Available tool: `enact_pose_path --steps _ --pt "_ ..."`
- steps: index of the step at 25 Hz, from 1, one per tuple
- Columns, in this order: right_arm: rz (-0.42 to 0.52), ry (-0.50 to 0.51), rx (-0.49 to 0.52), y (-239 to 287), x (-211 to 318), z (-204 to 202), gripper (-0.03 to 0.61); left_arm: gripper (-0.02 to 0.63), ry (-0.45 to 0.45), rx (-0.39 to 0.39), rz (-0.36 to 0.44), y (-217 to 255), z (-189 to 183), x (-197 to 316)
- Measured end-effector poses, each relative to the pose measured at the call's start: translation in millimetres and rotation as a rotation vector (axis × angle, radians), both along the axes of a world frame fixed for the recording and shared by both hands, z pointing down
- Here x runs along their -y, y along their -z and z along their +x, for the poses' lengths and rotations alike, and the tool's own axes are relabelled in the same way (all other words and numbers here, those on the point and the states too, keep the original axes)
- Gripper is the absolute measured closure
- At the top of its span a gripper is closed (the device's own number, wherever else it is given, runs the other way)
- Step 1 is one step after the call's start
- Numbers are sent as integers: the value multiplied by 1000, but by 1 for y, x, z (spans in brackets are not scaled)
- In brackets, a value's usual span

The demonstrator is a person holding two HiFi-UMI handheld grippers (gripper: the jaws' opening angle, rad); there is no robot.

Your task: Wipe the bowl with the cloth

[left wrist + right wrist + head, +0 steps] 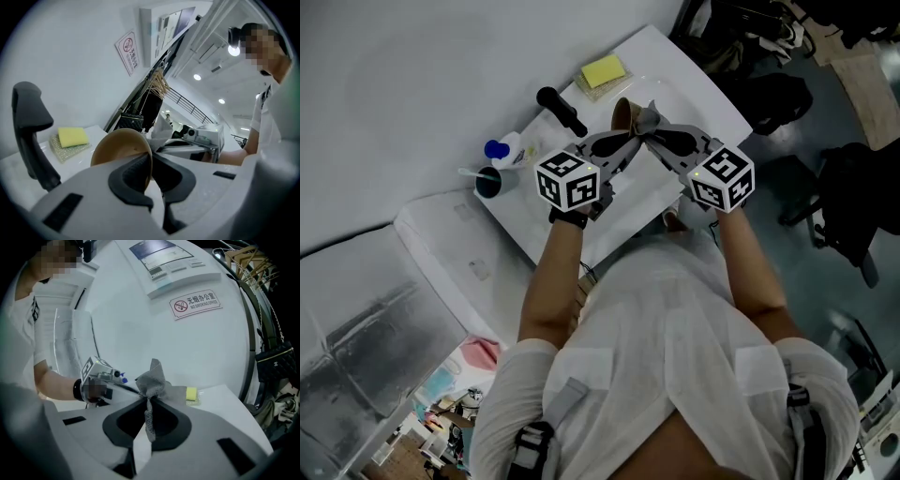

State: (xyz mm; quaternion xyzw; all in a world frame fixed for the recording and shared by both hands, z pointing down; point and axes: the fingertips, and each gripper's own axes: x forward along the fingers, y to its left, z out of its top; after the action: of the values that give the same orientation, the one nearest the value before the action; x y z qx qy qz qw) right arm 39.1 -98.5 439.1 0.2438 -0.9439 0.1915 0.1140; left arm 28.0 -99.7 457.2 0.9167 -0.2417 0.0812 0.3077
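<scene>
A tan bowl [622,114] [117,147] is held tilted above the white table, my left gripper [623,141] [150,164] shut on its rim. My right gripper [654,139] [147,404] is shut on a grey woven cloth [649,117] [152,378], which bunches up above the jaws and hangs a strip between them. The two grippers meet tip to tip, so the cloth [161,127] sits right beside the bowl's rim. Whether it touches the bowl I cannot tell. The bowl itself is hidden in the right gripper view.
On the white table [698,94] lie a yellow sponge [603,71] [72,137] [191,393] on a mesh pad, a black handled tool [562,110] [30,131], a blue-capped bottle [502,150] and a dark cup [487,181]. A wall runs behind the table.
</scene>
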Motion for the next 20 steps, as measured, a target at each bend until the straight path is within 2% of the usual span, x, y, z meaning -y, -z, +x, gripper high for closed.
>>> enact_pose_path --steps 4,9,13,17,20 --pt "35 -17 17 8 2 2 537 595 -19 -11 4 7 2 -4" --pt "39 -69 25 13 17 15 537 595 -127 32 33 10 14 -24" --pt "-20 -86 65 7 23 22 537 592 -232 32 55 15 24 -46" --pt "-108 -91 145 3 27 30 537 592 -312 -23 76 28 27 -61" --pt "-87 -73 98 -1 27 33 537 592 -338 -41 102 36 25 -65"
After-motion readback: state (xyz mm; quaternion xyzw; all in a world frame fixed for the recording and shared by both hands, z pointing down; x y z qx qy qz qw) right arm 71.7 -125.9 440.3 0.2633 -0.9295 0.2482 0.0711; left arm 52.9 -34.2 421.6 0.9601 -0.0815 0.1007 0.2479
